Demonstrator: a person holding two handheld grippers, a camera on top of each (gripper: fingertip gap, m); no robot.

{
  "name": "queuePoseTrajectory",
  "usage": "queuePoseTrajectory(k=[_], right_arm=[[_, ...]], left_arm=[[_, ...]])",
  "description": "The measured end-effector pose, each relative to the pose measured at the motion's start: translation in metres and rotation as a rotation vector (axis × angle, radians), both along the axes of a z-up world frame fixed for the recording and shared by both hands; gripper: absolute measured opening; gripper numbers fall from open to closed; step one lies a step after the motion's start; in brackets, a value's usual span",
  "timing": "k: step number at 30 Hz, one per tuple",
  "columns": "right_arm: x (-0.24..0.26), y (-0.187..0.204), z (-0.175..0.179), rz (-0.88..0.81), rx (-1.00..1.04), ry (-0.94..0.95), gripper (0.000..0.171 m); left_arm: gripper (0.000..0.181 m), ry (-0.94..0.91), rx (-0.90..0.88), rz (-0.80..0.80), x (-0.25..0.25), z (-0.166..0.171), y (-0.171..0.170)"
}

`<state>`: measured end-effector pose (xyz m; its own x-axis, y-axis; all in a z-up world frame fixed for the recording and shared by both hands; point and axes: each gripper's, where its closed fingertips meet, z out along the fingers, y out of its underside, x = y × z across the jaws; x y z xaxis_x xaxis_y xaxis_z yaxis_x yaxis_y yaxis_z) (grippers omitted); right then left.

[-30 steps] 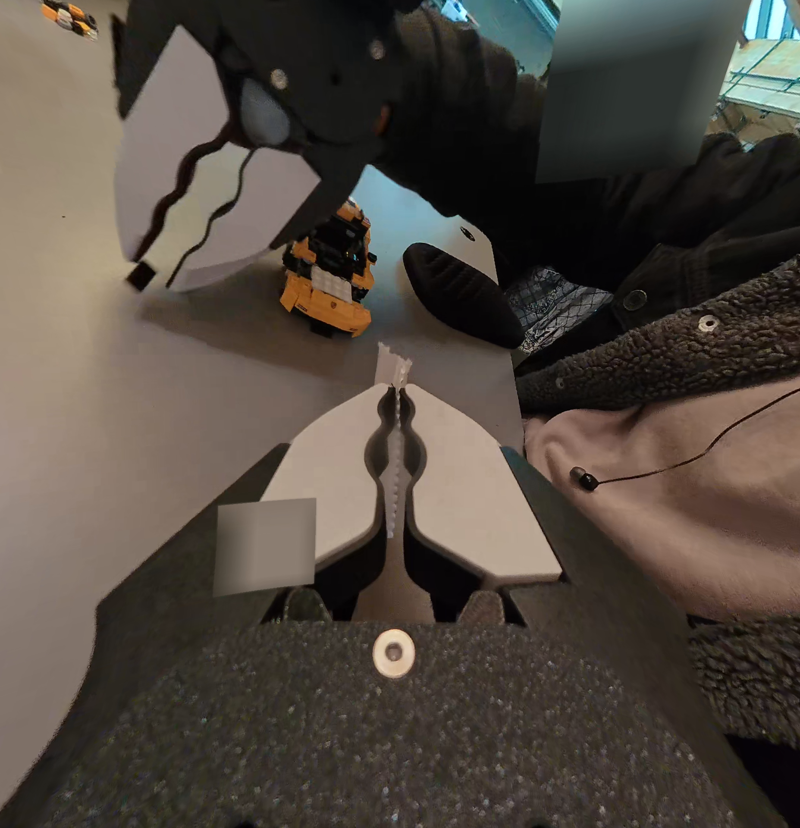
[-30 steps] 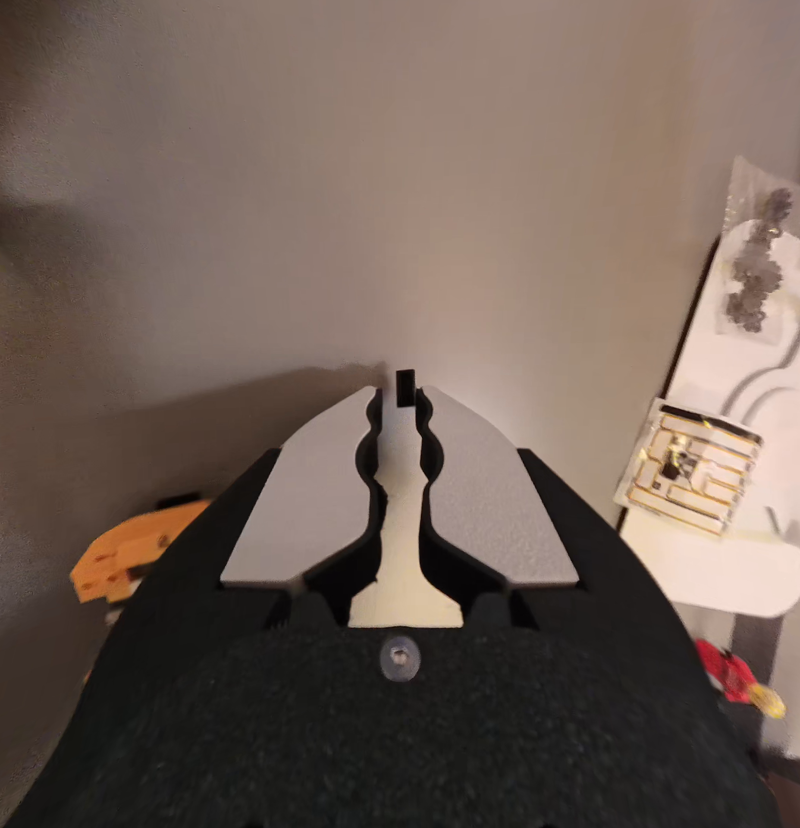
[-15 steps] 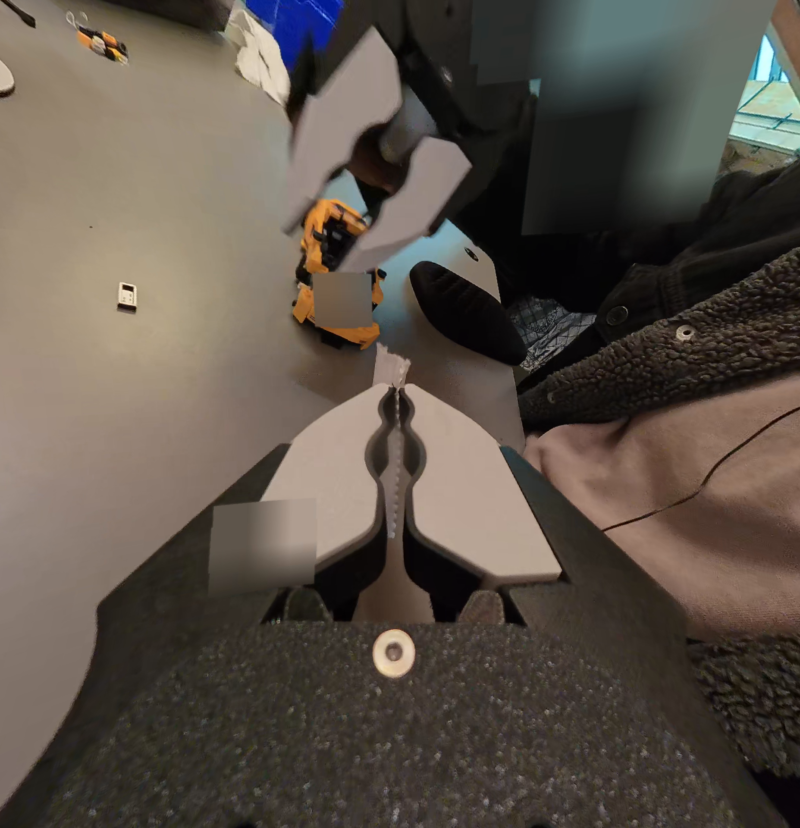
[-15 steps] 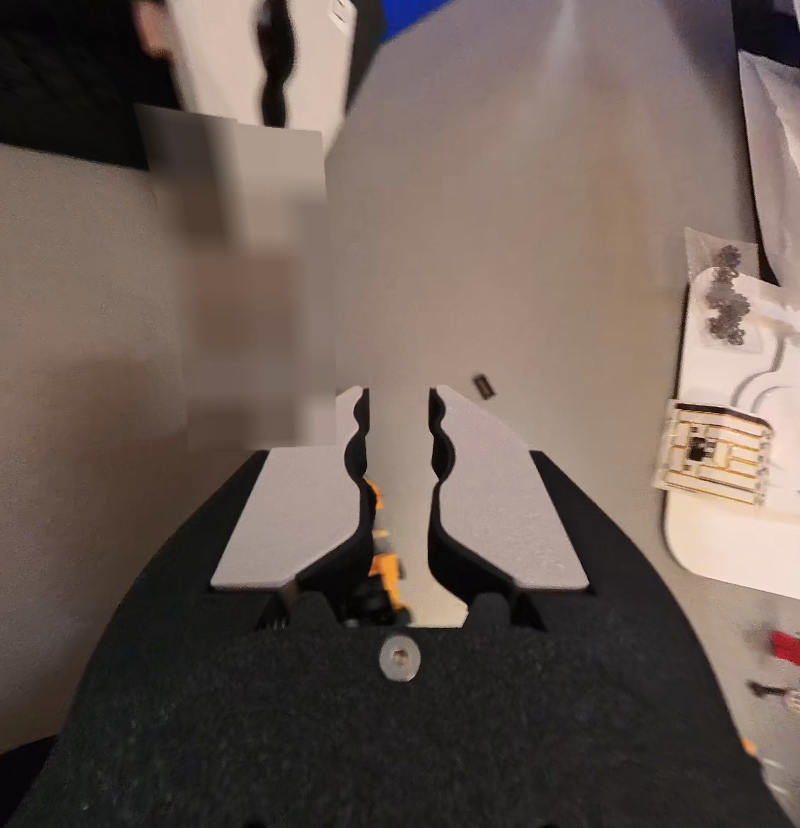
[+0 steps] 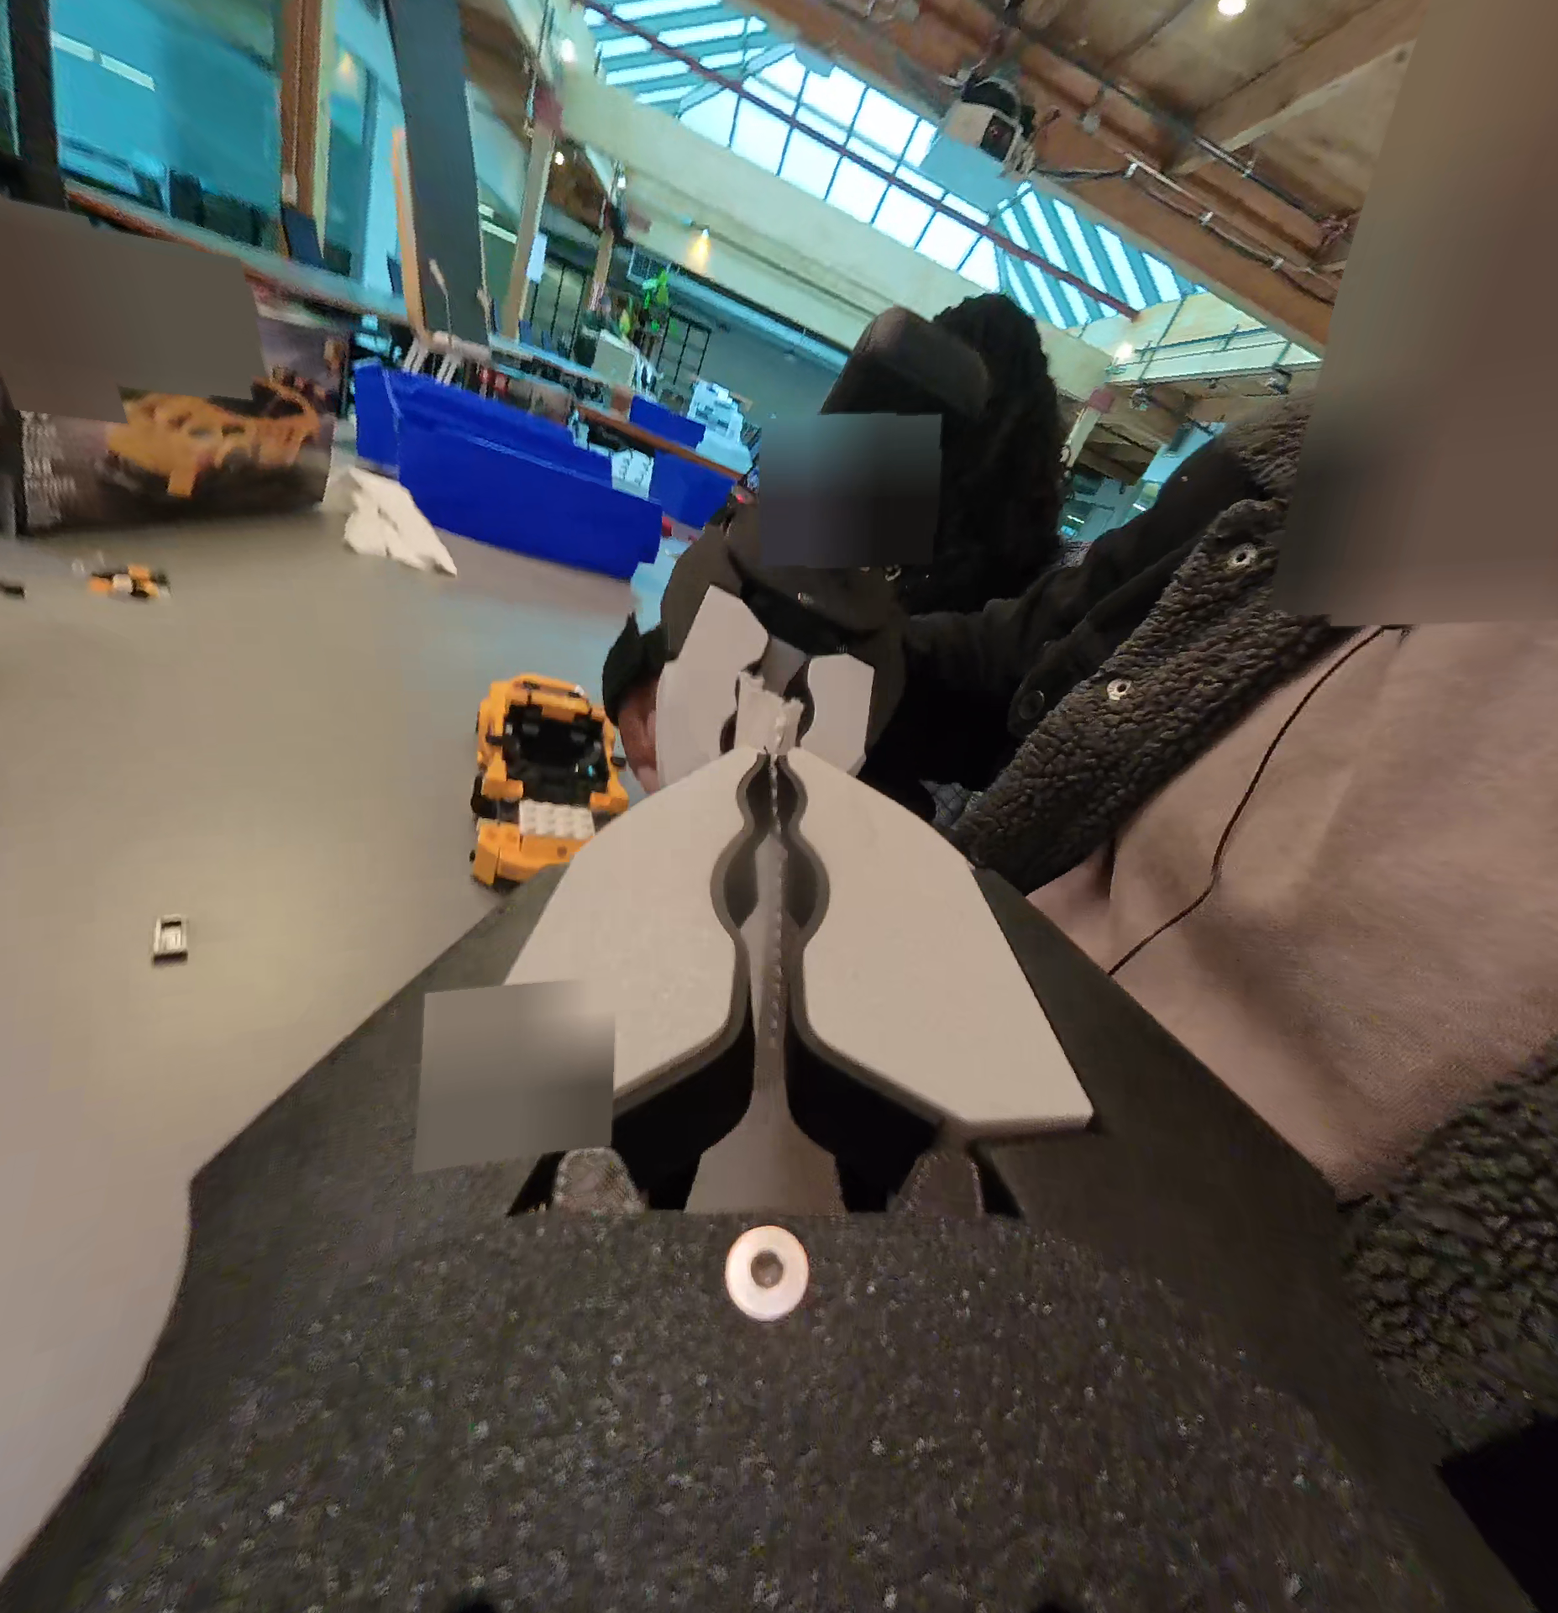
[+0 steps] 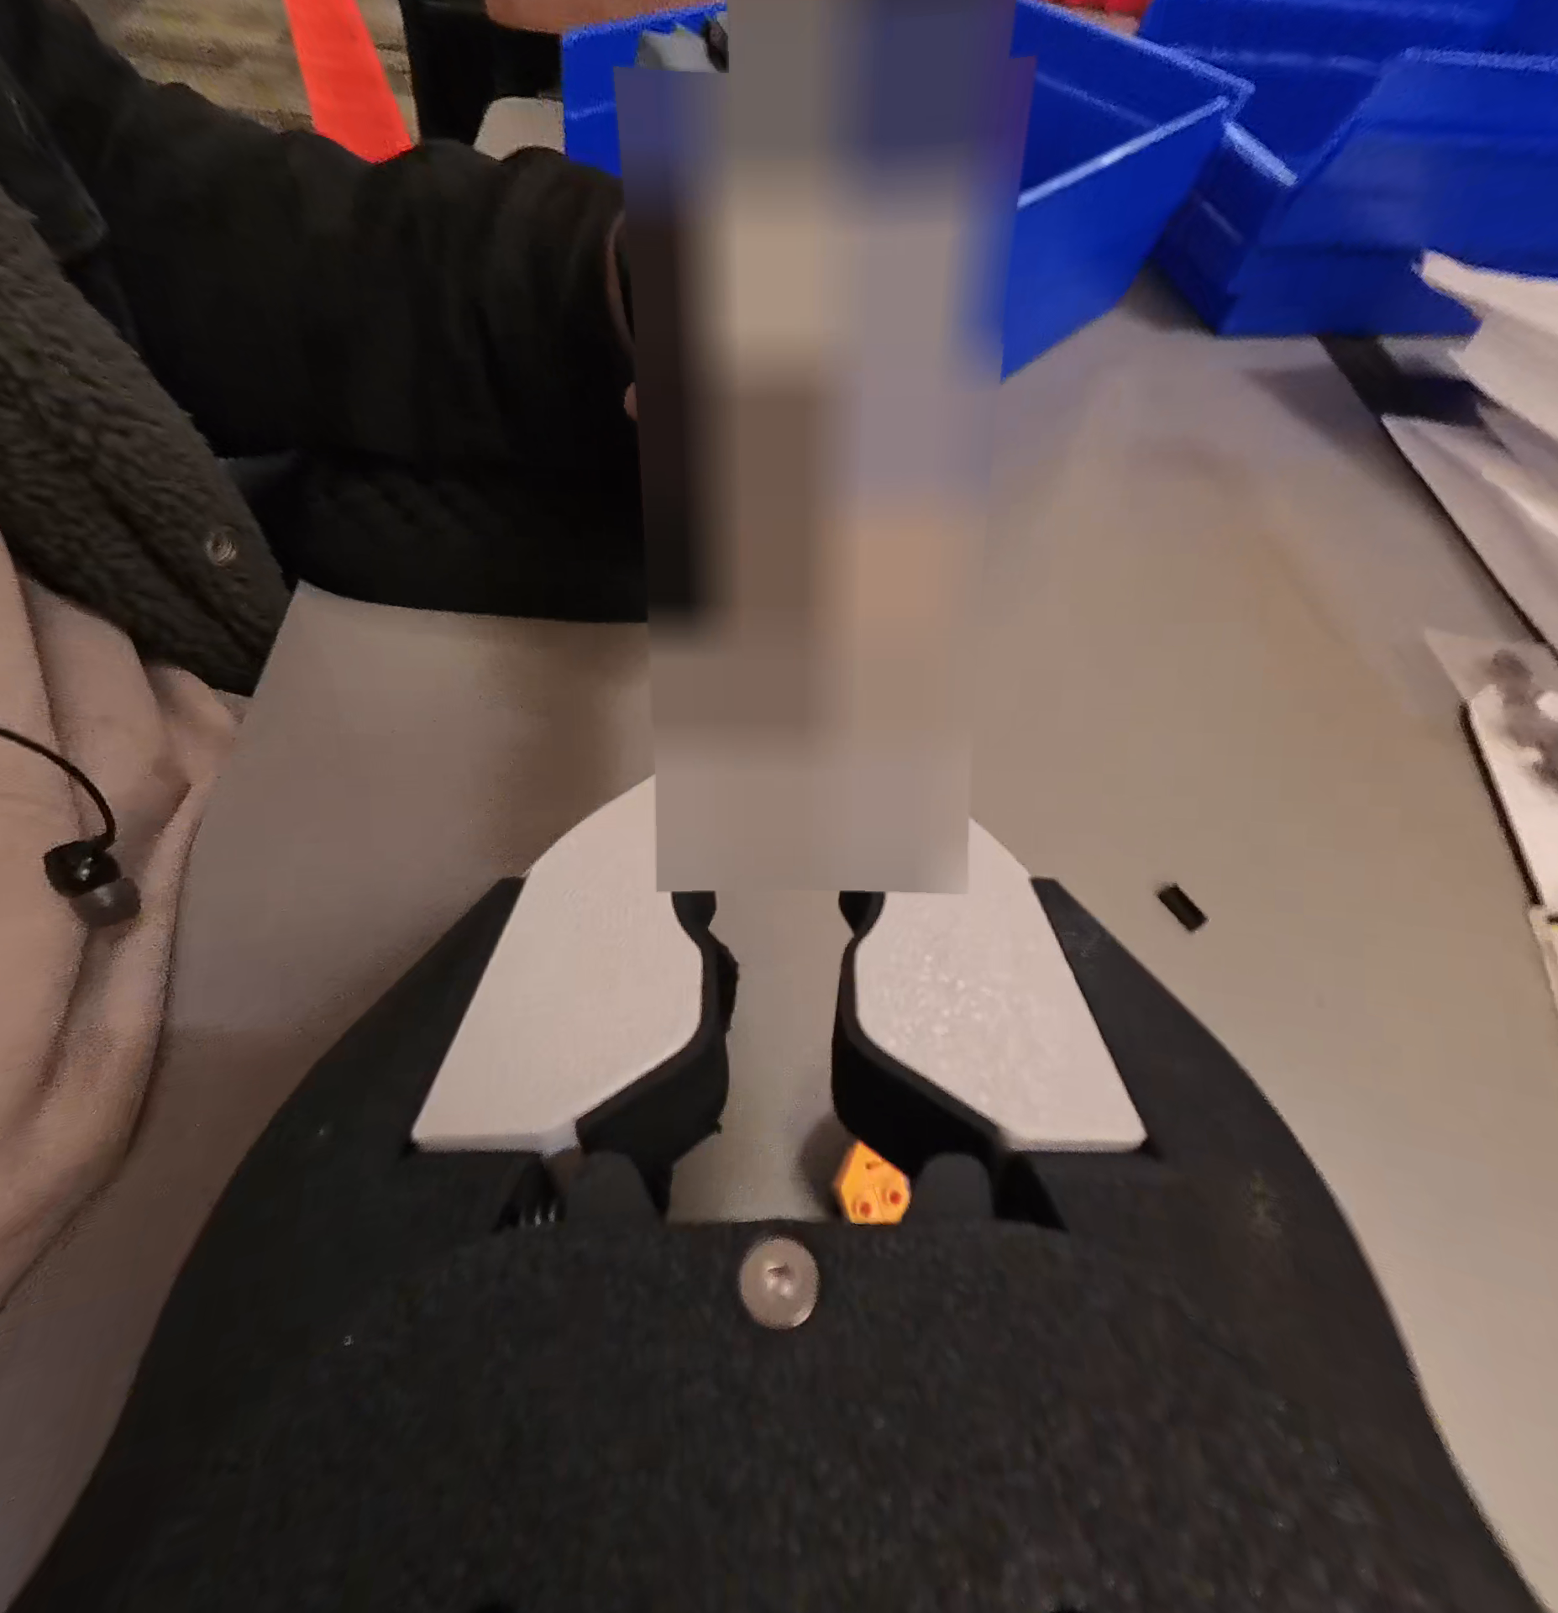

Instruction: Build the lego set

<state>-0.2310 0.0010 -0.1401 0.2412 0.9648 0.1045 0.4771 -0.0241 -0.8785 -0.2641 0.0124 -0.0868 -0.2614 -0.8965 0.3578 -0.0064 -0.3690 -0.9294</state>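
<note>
The orange lego car (image 5: 544, 790) stands on the grey table (image 5: 234, 785), left of and just beyond the left gripper (image 5: 771, 755). That gripper points level across the table, its jaws pressed together on a thin torn plastic strip (image 5: 765, 711). The right gripper (image 5: 762, 698) faces it from beyond, jaws parted with a clear gap. The car is half-built: black interior, white studded plate near its front. A small dark piece (image 5: 170, 936) lies well left; another (image 6: 1183, 906) beside the right gripper.
</note>
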Motion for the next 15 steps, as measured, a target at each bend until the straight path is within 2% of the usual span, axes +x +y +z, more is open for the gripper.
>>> queuePoseTrajectory(k=[3,9,15], right_arm=[[-0.008,-0.005,0.012,0.026,0.064,0.035,0.006],[0.003,-0.003,0.007,0.019,0.087,-0.014,0.002],[0.012,0.0,-0.008,0.022,0.108,-0.102,0.002]], left_arm=[[0.0,-0.042,0.044,0.0,-0.001,0.007,-0.008],[0.008,0.046,0.122,0.054,0.0,-0.008,-0.009],[0.016,0.287,0.316,0.12,-0.004,-0.046,-0.002]])
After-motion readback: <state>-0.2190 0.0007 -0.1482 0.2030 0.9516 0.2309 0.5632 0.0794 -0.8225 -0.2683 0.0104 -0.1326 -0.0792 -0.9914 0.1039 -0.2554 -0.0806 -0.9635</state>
